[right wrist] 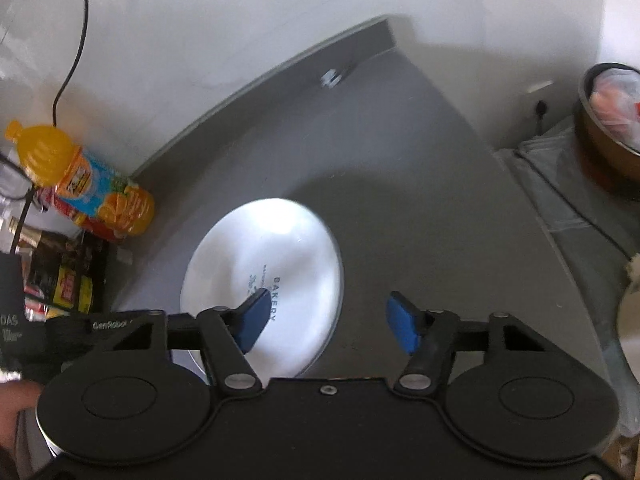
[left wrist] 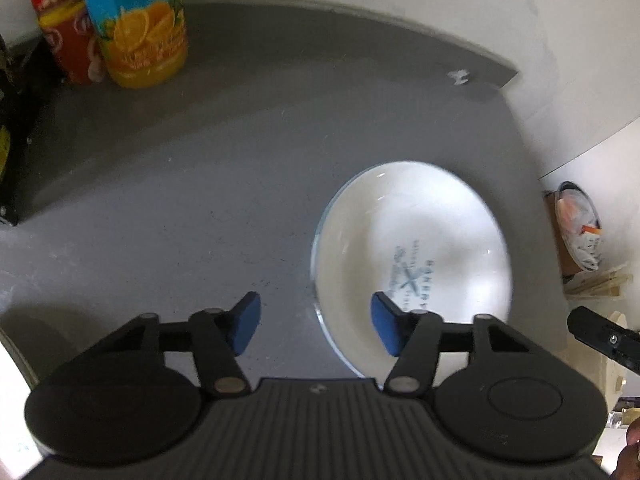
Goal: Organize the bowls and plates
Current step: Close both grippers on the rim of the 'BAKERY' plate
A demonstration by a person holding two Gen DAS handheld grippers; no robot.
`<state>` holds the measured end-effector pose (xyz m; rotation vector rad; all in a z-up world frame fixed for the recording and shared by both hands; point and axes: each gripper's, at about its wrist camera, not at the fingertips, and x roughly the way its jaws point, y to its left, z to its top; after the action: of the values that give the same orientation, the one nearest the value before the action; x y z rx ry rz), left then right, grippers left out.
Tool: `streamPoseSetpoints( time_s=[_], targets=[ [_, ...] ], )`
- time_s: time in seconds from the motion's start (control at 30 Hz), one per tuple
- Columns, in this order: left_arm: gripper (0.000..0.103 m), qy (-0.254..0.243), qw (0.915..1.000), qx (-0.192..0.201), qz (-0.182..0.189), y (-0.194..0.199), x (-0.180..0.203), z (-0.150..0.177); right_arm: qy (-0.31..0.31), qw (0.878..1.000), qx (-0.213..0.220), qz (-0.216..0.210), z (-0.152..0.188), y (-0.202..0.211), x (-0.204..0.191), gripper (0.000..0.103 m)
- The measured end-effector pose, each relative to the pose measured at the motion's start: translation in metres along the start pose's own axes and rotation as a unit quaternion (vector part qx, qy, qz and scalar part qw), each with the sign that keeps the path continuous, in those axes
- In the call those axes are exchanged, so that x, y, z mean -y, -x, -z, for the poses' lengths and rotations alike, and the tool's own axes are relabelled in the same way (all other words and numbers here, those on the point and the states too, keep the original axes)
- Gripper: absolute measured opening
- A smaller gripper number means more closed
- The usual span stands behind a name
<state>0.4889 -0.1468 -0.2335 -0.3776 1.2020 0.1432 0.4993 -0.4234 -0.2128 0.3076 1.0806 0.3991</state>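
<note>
One plate straddled by left hand-held gripper.

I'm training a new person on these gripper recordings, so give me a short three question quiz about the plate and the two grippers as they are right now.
1. True or false: the white plate lies flat on the grey counter.
2. Which word is printed on the plate? A) BAKERY B) COFFEE C) PIZZA
3. Fill in: the left gripper straddles the plate's ____ with its jaws apart, and the right gripper does the same from the other side.

Key: 1 true. 2 A, readable in the right wrist view. 3 rim; neither gripper's pads press on it yet. The orange juice bottle stands apart at the back.
</note>
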Motion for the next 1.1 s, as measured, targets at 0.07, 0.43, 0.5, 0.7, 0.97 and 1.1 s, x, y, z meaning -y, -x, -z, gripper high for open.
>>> streamPoseSetpoints(
  time_s=[0.07,0.43,0.5,0.7,0.97,1.1],
  targets=[
    [0.052,0.007,1.0000,-0.005,-0.004,-0.007,-0.003,-0.002,0.008,1.000,-0.011,-0.005,-0.002,-0.010,-0.002,0.057],
    [0.029,0.011,0.9997,-0.016,0.012,-0.026,-0.011,-0.014,-0.009,0.999,-0.039,0.004,-0.013,-0.046,0.007,0.037],
    [0.028,0.016,0.9994,-0.021,0.020,-0.031,-0.011,-0.015,-0.016,0.999,-0.049,0.006,-0.012,-0.053,0.010,0.030],
    [0.018,0.006,0.9987,-0.026,0.043,-0.040,-0.005,-0.018,-0.015,0.998,-0.059,0.004,-0.003,-0.065,0.006,0.025],
    [0.016,0.014,0.9985,-0.021,0.049,-0.041,-0.006,-0.020,0.011,0.998,-0.049,0.030,-0.002,-0.062,-0.009,0.013],
    [0.015,0.018,0.9978,-0.021,0.061,-0.034,-0.011,-0.018,0.021,0.999,-0.029,0.023,-0.002,-0.049,-0.017,0.010]
  ],
)
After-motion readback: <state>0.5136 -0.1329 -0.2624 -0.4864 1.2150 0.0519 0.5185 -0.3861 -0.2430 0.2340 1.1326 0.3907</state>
